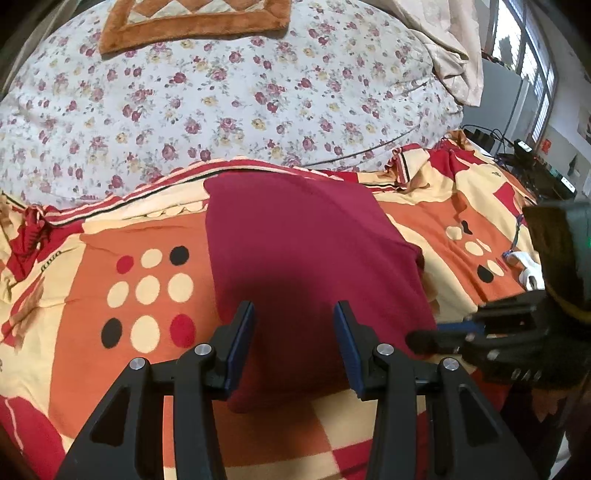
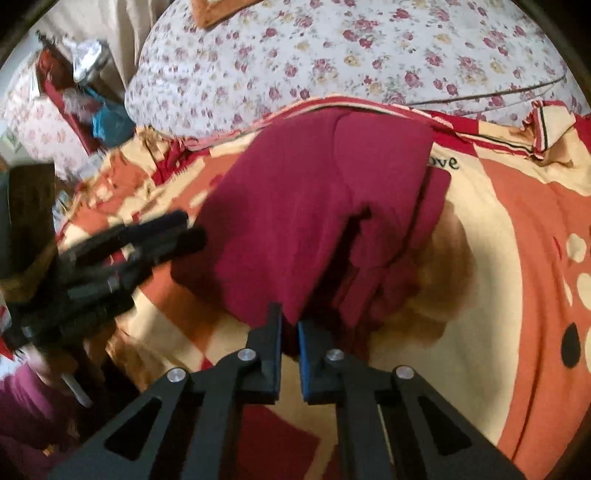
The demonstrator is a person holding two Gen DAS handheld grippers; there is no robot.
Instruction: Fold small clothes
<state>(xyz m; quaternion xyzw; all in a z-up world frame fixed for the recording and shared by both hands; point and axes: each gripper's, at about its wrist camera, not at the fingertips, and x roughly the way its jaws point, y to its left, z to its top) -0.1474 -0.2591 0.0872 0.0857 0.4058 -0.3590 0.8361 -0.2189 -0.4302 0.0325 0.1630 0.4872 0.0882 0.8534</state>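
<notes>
**Maroon garment half-folded on blanket, right tongs pinching its corner**

Left wrist view: maroon garment (image 1: pixel 295 251), plain knit, folded into a rough rectangle, flat, smooth top. It lies on a blanket (image 1: pixel 110 236) patterned orange, cream and red with dot grids. Beyond it a floral quilt (image 1: pixel 221 103) with a brown-edged mat (image 1: pixel 192 22) on top. Beige curtain (image 1: pixel 454 48) and window upper right; cables and electronics at the right edge. Left gripper (image 1: pixel 294 343) hangs over the garment's near end, jaws apart, blue pads clear of the cloth, nothing between them. Right gripper (image 1: pixel 439 334) shows side-on at the garment's right edge, blurred.

Right wrist view: same garment (image 2: pixel 314 206), top layer lifted at the near edge, a second layer and a dark fold gap showing under it on the right. Blanket (image 2: pixel 491 229) beneath; quilt (image 2: pixel 332 55) behind; cluttered bags far left. Right gripper (image 2: pixel 290 325) has its jaws nearly together, clamped on the garment's near corner. Left gripper (image 2: pixel 184 229) is just beside the garment's left edge, blurred; state unreadable here.
</notes>
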